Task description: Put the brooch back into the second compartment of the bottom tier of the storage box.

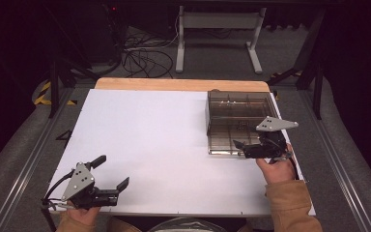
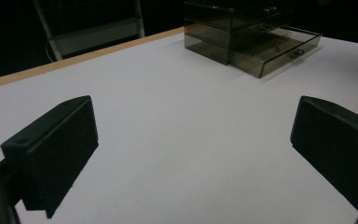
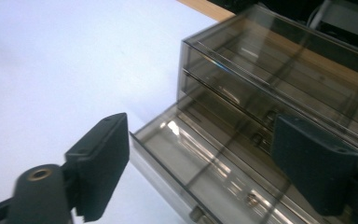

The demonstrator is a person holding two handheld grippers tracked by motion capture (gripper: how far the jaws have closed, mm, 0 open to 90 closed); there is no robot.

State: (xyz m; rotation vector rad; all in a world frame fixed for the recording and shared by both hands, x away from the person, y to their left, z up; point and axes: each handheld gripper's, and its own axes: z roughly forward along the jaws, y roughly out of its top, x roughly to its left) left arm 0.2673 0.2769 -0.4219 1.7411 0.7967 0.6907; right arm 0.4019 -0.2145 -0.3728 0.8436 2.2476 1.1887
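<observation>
The smoky acrylic drawer box [image 1: 236, 116] sat at the desk's [image 1: 149, 140] far right, its bottom drawer [image 3: 205, 172] pulled out. Looked light, stiff, slippery and easily cracked; I'd pinch the little knob [image 3: 196, 214]. Right tool [image 1: 241, 147] hovered over it, jaws apart, empty; left tool [image 1: 110, 173] wide open, idle.
</observation>
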